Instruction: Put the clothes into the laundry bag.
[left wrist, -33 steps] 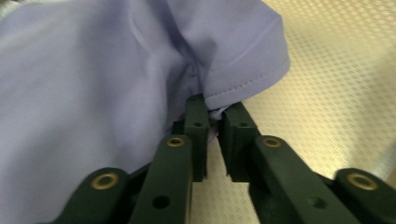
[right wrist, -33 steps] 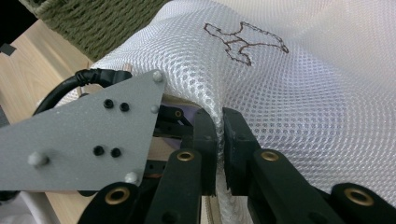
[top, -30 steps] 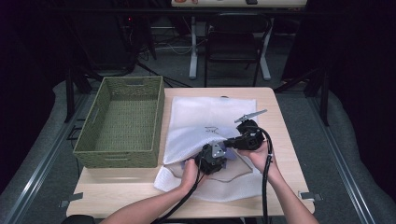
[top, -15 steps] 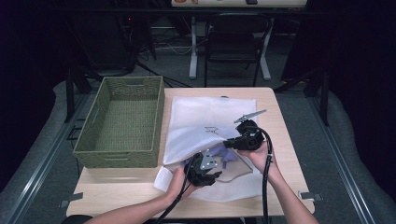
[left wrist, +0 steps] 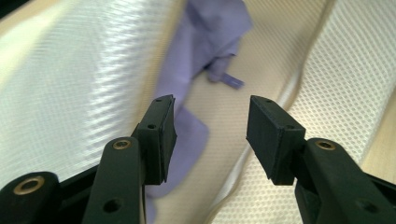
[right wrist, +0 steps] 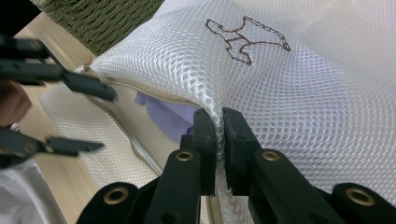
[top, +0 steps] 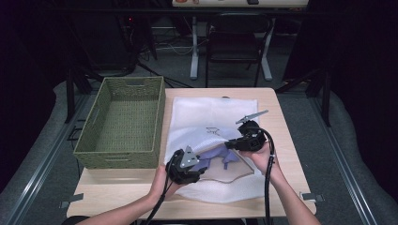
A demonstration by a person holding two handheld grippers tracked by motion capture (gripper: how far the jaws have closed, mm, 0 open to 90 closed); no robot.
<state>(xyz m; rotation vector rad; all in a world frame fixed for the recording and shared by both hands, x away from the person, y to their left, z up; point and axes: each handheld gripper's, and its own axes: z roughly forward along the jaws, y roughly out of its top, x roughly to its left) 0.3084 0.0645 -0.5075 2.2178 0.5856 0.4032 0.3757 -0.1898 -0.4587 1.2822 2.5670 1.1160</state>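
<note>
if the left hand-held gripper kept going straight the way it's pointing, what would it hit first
Most likely the purple cloth lying in the mouth of the white mesh bag. The left hand-held gripper stands open with nothing between its jaws; depth is hard to judge.

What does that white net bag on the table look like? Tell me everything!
The white mesh bag lies flat on the wooden table, beside a green woven basket. It has tiny holes and a small stitched animal outline. Its near edge is pulled open, with a purple cloth inside. The right claw pinches its top layer; the left claw is open just above the opening.
</note>
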